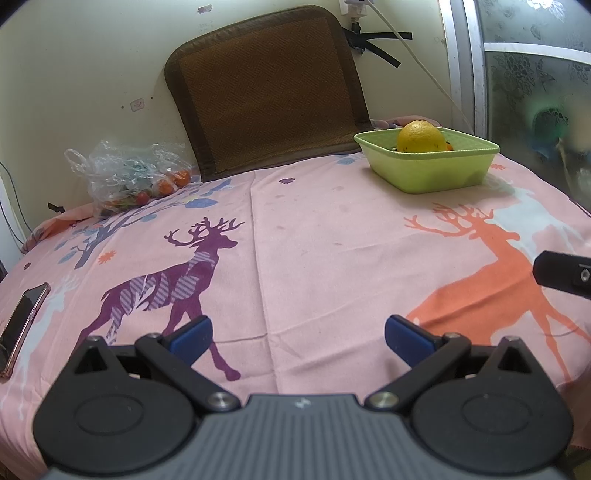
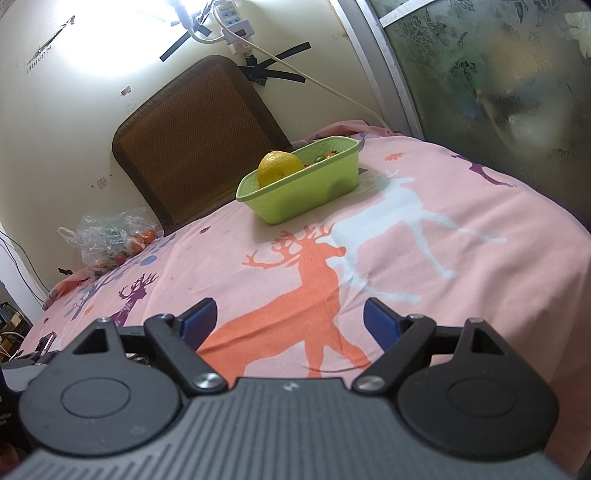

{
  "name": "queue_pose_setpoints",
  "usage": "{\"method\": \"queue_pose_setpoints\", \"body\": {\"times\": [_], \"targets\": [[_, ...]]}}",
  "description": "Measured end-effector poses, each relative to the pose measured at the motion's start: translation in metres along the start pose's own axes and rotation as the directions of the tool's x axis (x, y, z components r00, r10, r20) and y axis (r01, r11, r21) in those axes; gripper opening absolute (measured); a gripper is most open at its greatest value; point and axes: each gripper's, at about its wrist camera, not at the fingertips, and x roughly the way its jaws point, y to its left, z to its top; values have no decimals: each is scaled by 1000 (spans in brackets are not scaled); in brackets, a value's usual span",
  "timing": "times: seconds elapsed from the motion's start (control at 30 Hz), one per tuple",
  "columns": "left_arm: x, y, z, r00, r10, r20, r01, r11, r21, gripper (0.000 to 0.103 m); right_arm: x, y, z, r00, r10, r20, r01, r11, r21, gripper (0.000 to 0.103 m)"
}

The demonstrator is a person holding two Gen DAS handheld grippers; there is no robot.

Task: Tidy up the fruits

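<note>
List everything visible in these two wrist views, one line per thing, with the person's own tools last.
basin: 1, light green, far right part of the table
large citrus fruit: 1, yellow, standing in the basin; small orange bits behind it, too hidden to count
plastic bag: 1, clear, far left by the wall, holding small orange and red fruits, count unclear
woven mat: 1, brown, leaning against the wall
tablecloth: 1, pink with deer prints, covering the table
phone: 1, dark with clear case, left table edge
power strip: 1, white, taped on the wall
left tool: 1, black with blue pads, open, empty
right tool: 1, black with blue pads, open, empty
</note>
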Motion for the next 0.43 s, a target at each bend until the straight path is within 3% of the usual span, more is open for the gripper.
{"method": "queue_pose_setpoints", "body": {"times": [0.23,0.43], "targets": [[0,0,0,1000,-3,-1,3,1000,4,103,0,0,0,1000,0,1,0,1000,-2,88],[-2,0,3,999,-48,7,48,999,0,103,0,7,-1,1000,-1,13,2,999,-37,88]]}}
